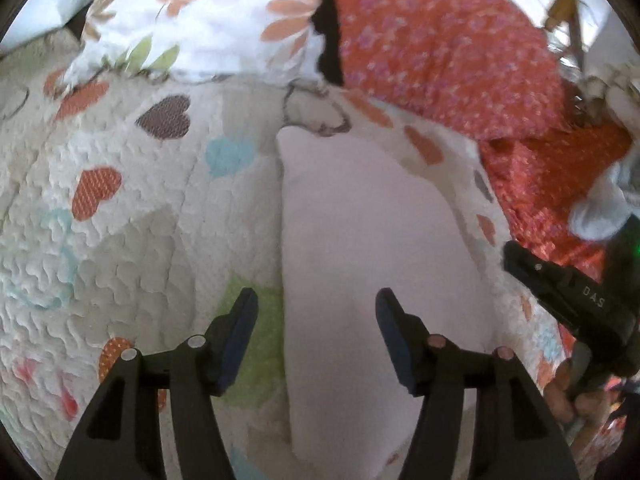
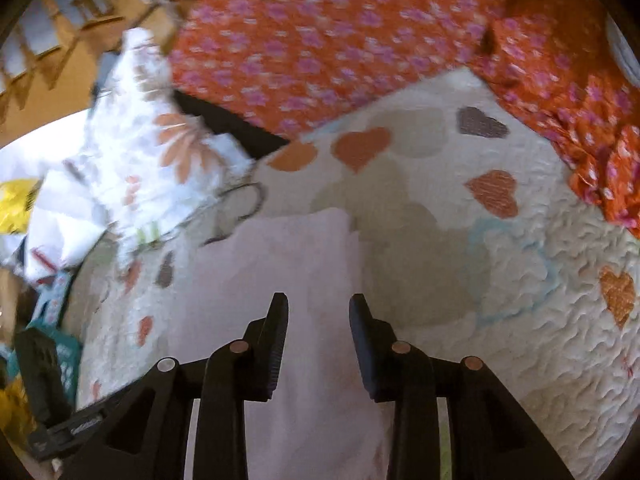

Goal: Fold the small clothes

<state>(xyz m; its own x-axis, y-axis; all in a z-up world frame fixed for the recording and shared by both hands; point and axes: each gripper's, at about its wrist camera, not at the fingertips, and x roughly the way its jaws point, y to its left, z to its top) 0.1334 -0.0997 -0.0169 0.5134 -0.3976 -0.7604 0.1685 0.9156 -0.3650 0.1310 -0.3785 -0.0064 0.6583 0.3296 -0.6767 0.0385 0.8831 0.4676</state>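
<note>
A pale pink folded cloth (image 1: 360, 248) lies flat on the heart-patterned quilt (image 1: 132, 232). My left gripper (image 1: 316, 304) is open and empty, hovering over the cloth's left edge near its close end. In the right wrist view the same pink cloth (image 2: 288, 264) runs up the middle. My right gripper (image 2: 318, 308) is open and empty above it. The right gripper's black body (image 1: 572, 300) shows at the right edge of the left wrist view.
An orange pillow with pink flowers (image 1: 440, 48) and a white flowered pillow (image 1: 208, 20) lie at the far side of the quilt. More orange fabric (image 2: 592, 120) lies at the far right. A wooden lattice (image 2: 80, 12) and mixed items (image 2: 24, 208) stand at the left.
</note>
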